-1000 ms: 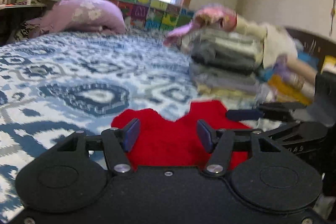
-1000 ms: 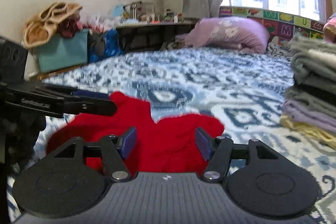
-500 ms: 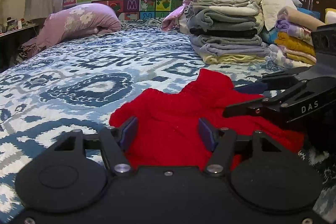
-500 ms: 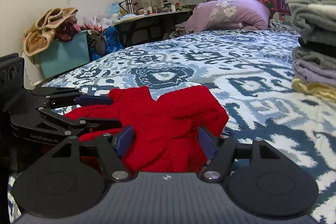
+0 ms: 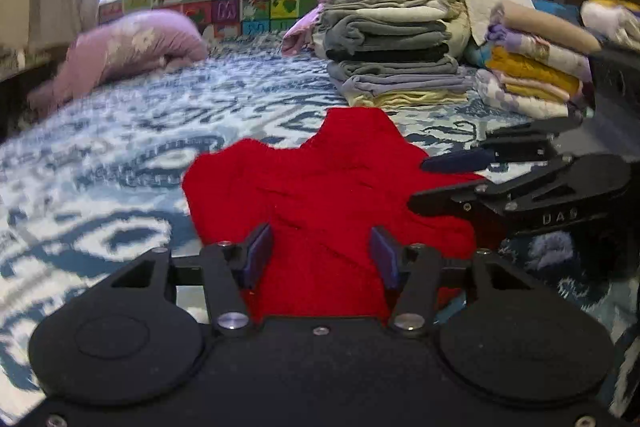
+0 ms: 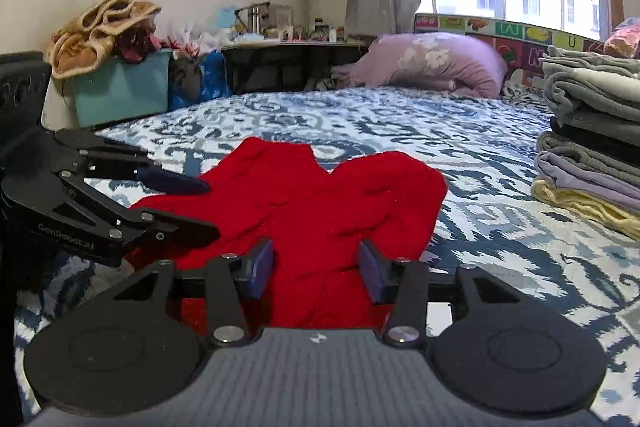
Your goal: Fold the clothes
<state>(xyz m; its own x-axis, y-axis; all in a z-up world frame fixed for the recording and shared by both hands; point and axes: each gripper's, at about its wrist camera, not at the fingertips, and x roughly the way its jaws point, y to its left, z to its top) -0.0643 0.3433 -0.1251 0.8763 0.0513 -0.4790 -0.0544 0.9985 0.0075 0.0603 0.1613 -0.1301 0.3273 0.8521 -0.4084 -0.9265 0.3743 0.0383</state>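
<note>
Red knit (image 5: pixel 320 183) lies rumpled on the bed (image 5: pixel 120 155), near 2 stacks (image 5: pixel 392 47). Both grippers, left (image 5: pixel 320 253) and right (image 6: pixel 316 263), hover over it, jaws wide, holding nothing. Bunched layers could get pinched together, skewing any fold.

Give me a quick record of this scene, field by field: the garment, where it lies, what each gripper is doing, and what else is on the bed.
garment: red knit garment, crumpled, not yet folded
surface: blue and white patterned bedspread
left gripper: open, fingers either side of the garment's near edge
right gripper: open, low over the garment's near edge
held: nothing gripped by either
folded stack: grey, black, lilac and yellow pieces, beyond the garment
second stack: right of the first
pillow: lilac, by the window
</note>
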